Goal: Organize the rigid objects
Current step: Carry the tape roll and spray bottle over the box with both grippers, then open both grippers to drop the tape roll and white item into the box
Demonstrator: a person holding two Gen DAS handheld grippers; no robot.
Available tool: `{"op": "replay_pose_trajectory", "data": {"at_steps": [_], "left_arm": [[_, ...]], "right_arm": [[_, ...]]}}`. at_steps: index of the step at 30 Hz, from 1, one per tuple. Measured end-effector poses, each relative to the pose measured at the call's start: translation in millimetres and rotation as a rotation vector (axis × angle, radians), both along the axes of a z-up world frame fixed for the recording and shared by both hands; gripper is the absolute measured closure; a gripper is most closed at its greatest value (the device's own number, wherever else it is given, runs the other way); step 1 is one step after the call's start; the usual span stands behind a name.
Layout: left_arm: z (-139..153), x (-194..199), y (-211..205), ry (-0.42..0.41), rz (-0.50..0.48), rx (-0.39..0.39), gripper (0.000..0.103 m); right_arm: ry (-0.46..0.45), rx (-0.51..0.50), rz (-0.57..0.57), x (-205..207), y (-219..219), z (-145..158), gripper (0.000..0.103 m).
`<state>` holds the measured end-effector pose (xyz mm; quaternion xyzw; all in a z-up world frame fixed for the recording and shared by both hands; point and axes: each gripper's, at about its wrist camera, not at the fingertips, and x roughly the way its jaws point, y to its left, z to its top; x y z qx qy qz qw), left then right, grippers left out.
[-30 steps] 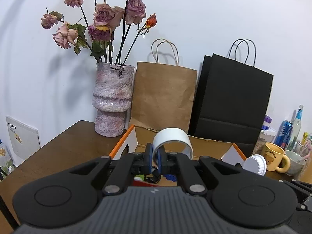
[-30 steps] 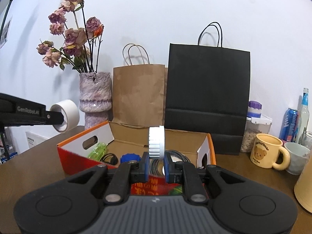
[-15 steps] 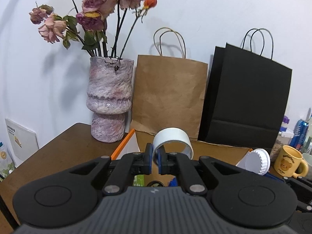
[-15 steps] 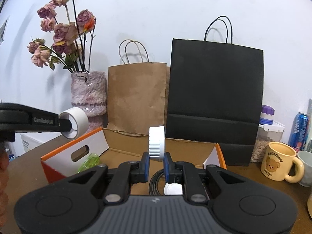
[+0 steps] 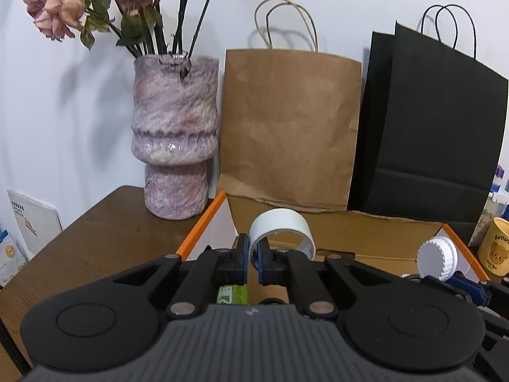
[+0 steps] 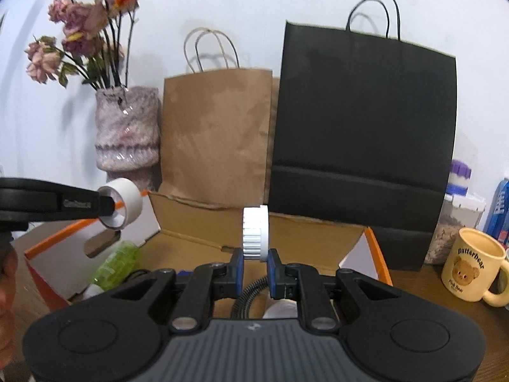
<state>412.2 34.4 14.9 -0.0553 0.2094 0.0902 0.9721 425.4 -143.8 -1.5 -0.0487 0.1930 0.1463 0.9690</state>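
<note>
My left gripper (image 5: 252,262) is shut on a white tape roll (image 5: 280,234), pinching its wall, above the left side of an open cardboard box with orange edges (image 5: 203,226). The roll also shows in the right wrist view (image 6: 122,203). My right gripper (image 6: 255,265) is shut on a white ribbed lid (image 6: 255,234), held on edge over the box (image 6: 375,251). The lid shows in the left wrist view (image 5: 437,258) at the right. Inside the box lie a green bottle (image 6: 116,264), a black cable (image 6: 251,293) and a white item.
A purple vase with dried roses (image 5: 175,137), a brown paper bag (image 5: 289,127) and a black paper bag (image 5: 435,133) stand behind the box against the wall. A yellow bear mug (image 6: 474,270), a jar and cans stand at the right on the wooden table (image 5: 95,242).
Both grippers have moved forward and lower over the box, closer to the bags and vase. Each keeps its hold on its object.
</note>
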Motion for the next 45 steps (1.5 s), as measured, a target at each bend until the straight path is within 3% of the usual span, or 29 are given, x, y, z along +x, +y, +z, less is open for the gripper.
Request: {"op": "replay_pose_trajectory", "data": {"at_steps": [5, 8, 10, 12, 14, 15, 17, 18, 30, 39, 45], "left_arm": [[-2, -1, -1, 0.012, -0.005, 0.014, 0.095], [-2, -1, -2, 0.02, -0.009, 0.019, 0.08], [-3, -2, -2, 0.019, -0.002, 0.025, 0.04], [-2, -4, -3, -0.003, 0.008, 0.043, 0.023], [1, -6, -5, -0.017, 0.001, 0.051, 0.012], [1, -6, -5, -0.019, 0.002, 0.05, 0.0], [2, -8, -6, -0.038, 0.002, 0.049, 0.0], [2, -8, -6, -0.034, 0.001, 0.049, 0.0], [4, -18, -9, -0.011, 0.021, 0.055, 0.0], [11, -64, -20, -0.017, 0.021, 0.084, 0.0], [12, -105, -26, 0.025, 0.015, 0.087, 0.0]], "right_arm": [[0.014, -0.012, -0.003, -1, -2, -5, 0.089], [0.02, -0.013, -0.013, -2, -4, -7, 0.084], [0.03, -0.009, -0.024, -1, -6, -9, 0.071], [0.036, -0.002, -0.036, 0, -9, -9, 0.055], [0.035, 0.009, -0.047, 0, -12, -9, 0.034], [0.033, 0.013, -0.053, 0, -13, -9, 0.028], [0.023, 0.015, -0.065, -1, -14, -9, 0.001], [0.016, 0.011, -0.069, -1, -14, -9, 0.0], [-0.023, -0.002, -0.083, -16, -20, -1, 0.0], [-0.063, -0.022, -0.077, -60, -47, 4, 0.0], [-0.055, -0.027, -0.062, -102, -69, 4, 0.0]]}}
